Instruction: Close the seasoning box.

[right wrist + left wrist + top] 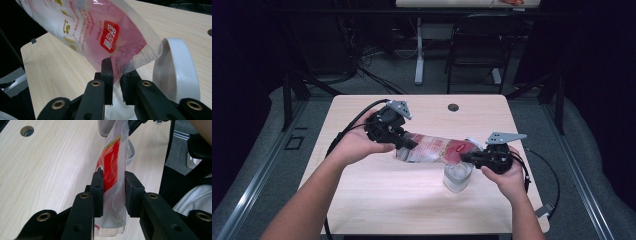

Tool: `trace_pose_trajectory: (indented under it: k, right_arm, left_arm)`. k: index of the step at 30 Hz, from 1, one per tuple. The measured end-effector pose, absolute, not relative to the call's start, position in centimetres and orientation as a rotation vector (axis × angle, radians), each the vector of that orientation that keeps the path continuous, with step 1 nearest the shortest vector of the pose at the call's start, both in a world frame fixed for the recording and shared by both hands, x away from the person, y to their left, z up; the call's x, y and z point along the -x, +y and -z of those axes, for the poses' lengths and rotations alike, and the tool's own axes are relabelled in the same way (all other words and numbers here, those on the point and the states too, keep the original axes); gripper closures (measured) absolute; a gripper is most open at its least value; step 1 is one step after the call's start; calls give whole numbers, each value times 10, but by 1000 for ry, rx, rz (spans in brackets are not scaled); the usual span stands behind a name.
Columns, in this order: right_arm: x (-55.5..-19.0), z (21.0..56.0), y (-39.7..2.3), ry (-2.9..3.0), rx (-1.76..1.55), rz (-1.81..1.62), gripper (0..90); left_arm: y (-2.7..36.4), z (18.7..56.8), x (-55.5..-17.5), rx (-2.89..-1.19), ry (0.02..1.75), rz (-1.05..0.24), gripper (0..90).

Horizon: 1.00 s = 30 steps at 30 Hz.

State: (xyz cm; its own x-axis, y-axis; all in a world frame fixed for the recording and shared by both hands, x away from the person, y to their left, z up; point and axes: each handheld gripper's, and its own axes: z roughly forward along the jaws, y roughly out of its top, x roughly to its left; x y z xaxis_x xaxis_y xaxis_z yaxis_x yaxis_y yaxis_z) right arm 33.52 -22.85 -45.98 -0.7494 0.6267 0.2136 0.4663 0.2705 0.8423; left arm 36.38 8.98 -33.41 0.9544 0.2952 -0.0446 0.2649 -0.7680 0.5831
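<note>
Left gripper [404, 142]: jaws pinched on the left end of the plastic bag [437, 149], film squeezed between the pads [98, 187]
Right gripper [468, 158]: jaws narrow, nipping the bag's right end
Bag: clear with red print, stretched level between both grippers, above the table [377, 200]
Cup [457, 177]: clear, just under the bag's right end, near right of the table

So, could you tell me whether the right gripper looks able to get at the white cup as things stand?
Probably not yet: the right gripper is shut on the bag's edge. The cup stands right beside it on the table, so it would likely have to let the bag go first.
</note>
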Motion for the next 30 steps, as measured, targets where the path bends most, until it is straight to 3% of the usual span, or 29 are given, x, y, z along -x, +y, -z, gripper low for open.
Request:
trace_pose_trajectory:
  k: [30]
  right_arm:
    - [-334, 463, -230, 2362, -1043, -1478, 805]
  left_arm:
    - [85, 331, -365, -2487, 378, -71, 736]
